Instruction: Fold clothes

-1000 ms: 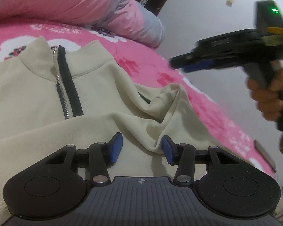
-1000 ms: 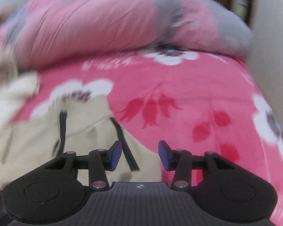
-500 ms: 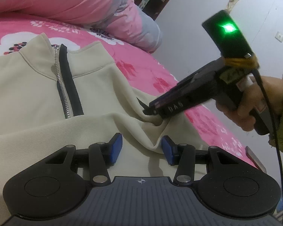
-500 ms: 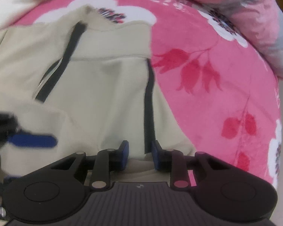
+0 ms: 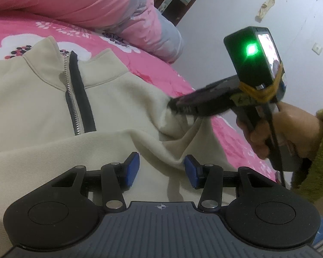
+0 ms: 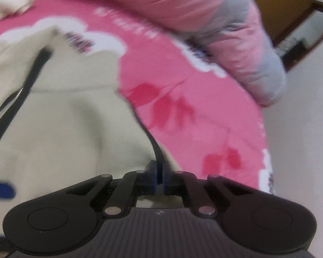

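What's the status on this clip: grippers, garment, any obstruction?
Right gripper shut on beige pullover's shoulder edge. Left gripper open, pullover fold between its fingers, not pinched. Pullover spread on pink bedspread. Nothing in the way.

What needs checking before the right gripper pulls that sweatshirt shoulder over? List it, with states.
1. Right gripper shut on the sweatshirt at its shoulder edge: ok, fabric and the dark trim sit between the closed fingers.
2. Grip holds enough layers: cannot tell, the fold is hidden between the fingers.
3. Left gripper ready: not ok, open over a fabric ridge, gripping nothing.
4. Collar zipper lying flat: ok.
5. Path across the bedspread free: ok on the visible side; the rolled quilt lies beyond.
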Tool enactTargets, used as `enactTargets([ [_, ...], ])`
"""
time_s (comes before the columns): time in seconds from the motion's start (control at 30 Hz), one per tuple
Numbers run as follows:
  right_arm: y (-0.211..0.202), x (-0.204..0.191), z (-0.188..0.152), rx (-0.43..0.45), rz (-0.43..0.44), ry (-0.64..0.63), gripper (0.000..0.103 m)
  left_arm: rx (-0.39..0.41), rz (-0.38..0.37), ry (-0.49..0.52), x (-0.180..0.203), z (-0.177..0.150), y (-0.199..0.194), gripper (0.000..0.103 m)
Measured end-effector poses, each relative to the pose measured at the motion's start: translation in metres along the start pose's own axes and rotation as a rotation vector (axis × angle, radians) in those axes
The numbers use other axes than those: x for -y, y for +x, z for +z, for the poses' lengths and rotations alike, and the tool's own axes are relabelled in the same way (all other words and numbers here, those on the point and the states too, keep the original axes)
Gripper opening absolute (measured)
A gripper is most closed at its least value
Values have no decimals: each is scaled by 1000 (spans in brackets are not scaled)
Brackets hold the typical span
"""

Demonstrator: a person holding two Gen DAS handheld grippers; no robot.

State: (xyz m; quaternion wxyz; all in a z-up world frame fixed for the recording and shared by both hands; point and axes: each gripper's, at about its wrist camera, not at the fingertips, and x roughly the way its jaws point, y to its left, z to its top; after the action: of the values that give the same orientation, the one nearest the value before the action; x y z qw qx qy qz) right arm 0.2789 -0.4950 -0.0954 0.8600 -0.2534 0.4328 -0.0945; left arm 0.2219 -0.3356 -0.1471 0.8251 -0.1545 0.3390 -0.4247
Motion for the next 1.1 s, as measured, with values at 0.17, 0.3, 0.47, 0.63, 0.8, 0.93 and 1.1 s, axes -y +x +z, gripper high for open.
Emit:
enactTargets([
  [0.17, 32, 31, 4, 14, 27, 168, 3, 0, 3, 4, 0, -1, 0, 47],
  [0.3, 54, 70, -10, 21, 207, 485, 4, 1, 3, 2, 0, -2, 0, 46],
  [0.47, 37, 142, -42, 122, 387, 883, 6, 1, 3, 0, -1, -2, 0, 46],
  [0.63, -2, 164, -56, 175, 399, 899, 7, 1, 0, -5, -1, -1, 1, 46],
  [0.8, -11, 122, -50, 82, 515, 666, 6, 2, 3, -6, -1, -1, 0, 46],
  [0.93, 32, 101, -44, -113, 413, 629, 0, 6, 10, -7, -1, -1, -2, 46],
  [1.1, 8, 147, -60, -14, 360, 896, 7, 6, 0, -7, -2, -1, -2, 48],
])
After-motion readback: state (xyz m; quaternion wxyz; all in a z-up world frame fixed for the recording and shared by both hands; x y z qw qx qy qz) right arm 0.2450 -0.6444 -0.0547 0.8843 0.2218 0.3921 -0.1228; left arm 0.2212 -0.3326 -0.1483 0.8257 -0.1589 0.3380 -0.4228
